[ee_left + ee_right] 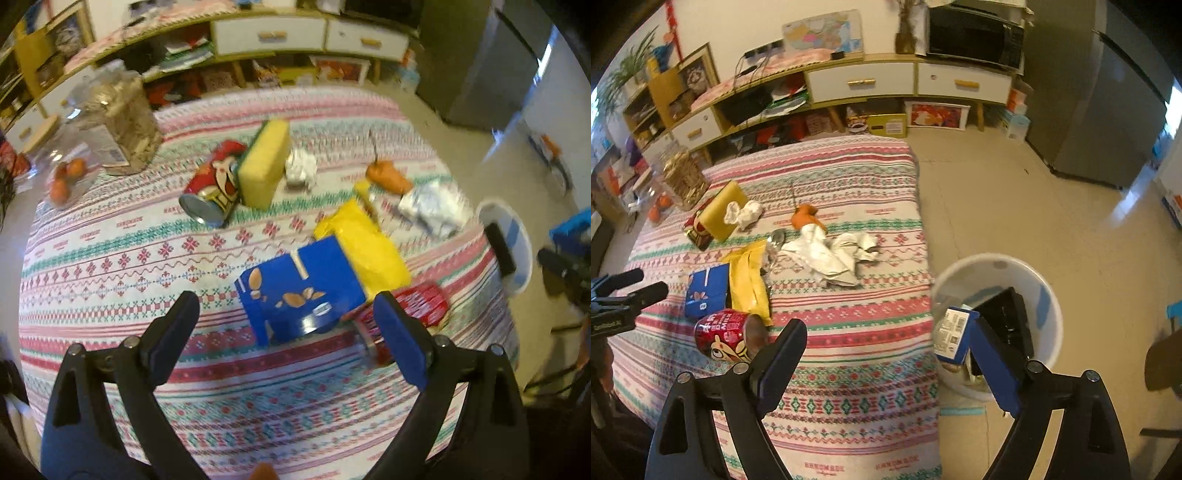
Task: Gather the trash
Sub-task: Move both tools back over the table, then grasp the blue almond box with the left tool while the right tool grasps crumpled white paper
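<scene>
Left gripper (pixel 286 325) wide apart, nothing held, lined up on the blue box (pixel 295 288) – likely next pick, with the yellow bag (pixel 365 247) just behind the box and a red can (pixel 402 310) right of it. Right gripper (pixel 886 354) also spread and empty, at the table edge – white bin (pixel 1049 291) sits on the floor right of the box, already holding trash.
</scene>
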{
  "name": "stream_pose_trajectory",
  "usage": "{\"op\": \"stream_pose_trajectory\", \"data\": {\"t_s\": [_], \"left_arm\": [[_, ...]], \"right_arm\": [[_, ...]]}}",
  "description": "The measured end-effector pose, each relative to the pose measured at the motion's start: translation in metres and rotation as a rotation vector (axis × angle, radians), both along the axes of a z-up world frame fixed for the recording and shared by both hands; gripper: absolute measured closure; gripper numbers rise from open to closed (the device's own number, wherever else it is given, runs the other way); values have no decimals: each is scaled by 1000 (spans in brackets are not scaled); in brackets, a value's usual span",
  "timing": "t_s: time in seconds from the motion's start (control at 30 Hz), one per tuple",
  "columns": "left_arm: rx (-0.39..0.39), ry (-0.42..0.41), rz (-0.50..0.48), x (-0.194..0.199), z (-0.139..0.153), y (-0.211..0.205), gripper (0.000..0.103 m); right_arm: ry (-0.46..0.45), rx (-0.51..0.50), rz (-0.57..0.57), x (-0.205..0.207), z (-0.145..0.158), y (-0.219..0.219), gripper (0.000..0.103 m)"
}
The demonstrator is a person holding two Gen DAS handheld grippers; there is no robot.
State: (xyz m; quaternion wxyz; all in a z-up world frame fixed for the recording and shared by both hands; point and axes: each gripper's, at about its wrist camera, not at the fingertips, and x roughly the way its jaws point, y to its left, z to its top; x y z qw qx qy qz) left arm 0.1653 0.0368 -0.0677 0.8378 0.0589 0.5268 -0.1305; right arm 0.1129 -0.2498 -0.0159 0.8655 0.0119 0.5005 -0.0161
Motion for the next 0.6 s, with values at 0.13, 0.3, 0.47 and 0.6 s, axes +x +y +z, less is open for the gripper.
{"op": "stream_pose_trajectory", "data": {"t_s": [0.13, 0.3, 0.47, 0.6], "left_arm": [[30, 21, -117, 13, -18, 3, 8], [63, 16, -298, 18, -25, 4, 8], [160, 48, -432, 16, -44, 0, 8], [239, 61, -475, 19, -58, -8, 8]], "right_arm": [[14, 2, 11, 3, -6, 7, 13], [27, 16, 7, 4, -10, 5, 13], [45, 22, -2, 6, -15, 0, 13], [57, 22, -8, 7, -19, -2, 13]]}}
